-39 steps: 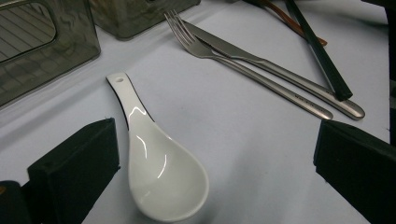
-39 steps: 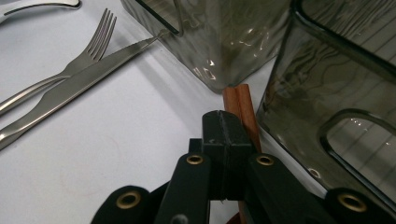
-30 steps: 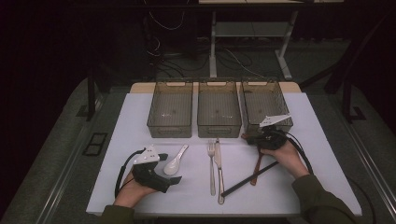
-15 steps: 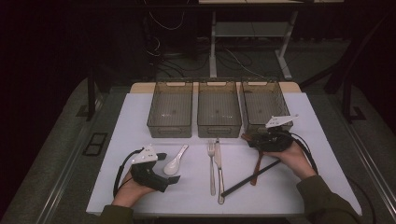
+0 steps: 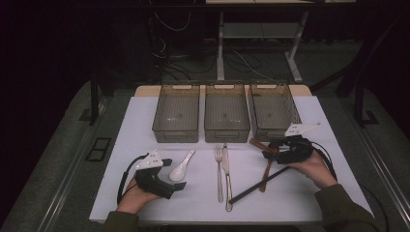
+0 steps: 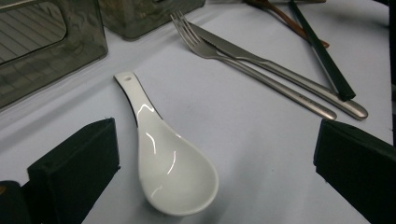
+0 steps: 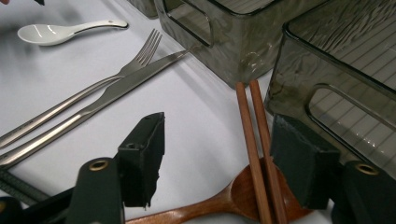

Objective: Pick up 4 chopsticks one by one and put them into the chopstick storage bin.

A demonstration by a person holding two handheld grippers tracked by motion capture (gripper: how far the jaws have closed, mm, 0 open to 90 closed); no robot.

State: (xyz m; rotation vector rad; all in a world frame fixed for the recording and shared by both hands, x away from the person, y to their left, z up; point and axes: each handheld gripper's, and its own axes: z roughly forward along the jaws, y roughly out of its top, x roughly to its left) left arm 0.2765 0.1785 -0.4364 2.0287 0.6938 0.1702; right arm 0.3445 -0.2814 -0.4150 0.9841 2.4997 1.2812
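Your right gripper (image 7: 217,163) had just been opening, its jaws wide with the brown chopsticks (image 7: 256,154) lying free between them, nearer the right jaw, across the wooden spoon (image 7: 243,193). They ran lengthwise away toward the right-hand bin (image 5: 274,110). Your left gripper (image 6: 212,172) stood wide around the white spoon (image 6: 168,170).
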